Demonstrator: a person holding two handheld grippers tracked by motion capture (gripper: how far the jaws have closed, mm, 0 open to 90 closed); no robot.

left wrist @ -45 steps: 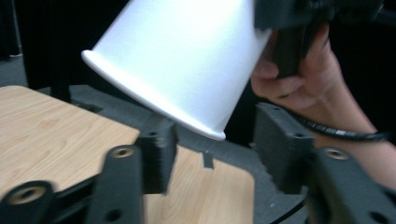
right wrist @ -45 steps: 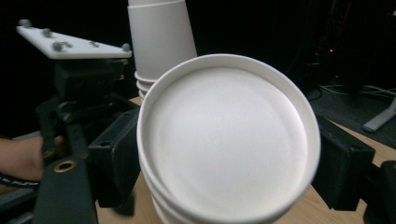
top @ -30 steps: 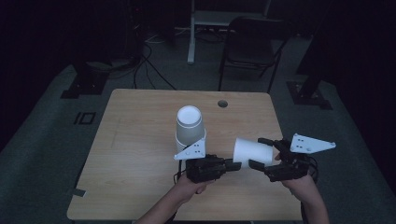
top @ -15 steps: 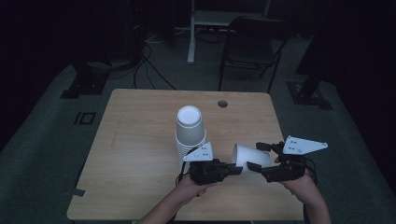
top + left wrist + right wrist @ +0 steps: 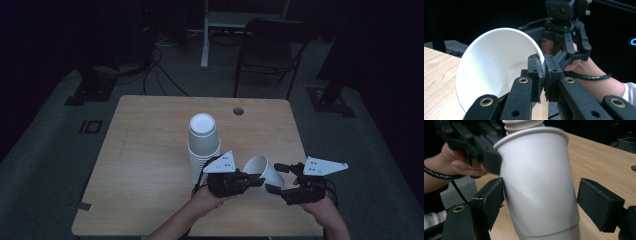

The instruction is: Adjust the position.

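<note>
High view: a wooden table [image 5: 150,150] stands in a dim room, with a person's forearms entering from the bottom edge. Near the table's middle stands a stack of white paper cups [image 5: 203,142], upside down. Just in front and to the right of the stack, a single white paper cup [image 5: 263,170] lies tilted on its side between two black grippers, its open mouth turned toward the left one.

The left gripper [image 5: 255,181] pinches the cup's rim. From the left gripper view, its two jaws are closed tight on the thin rim wall of the cup [image 5: 496,67], one jaw inside the mouth and one outside.

The right gripper [image 5: 275,177] sits at the cup's other end with its jaws spread wide. From the right gripper view, the cup [image 5: 539,185] stands between those jaws: one pad lies against or just beside the cup's wall, the other stands clearly apart from it, so this claw is not clamped. The stack of cups [image 5: 522,125] peeks in behind at the top edge.
</note>
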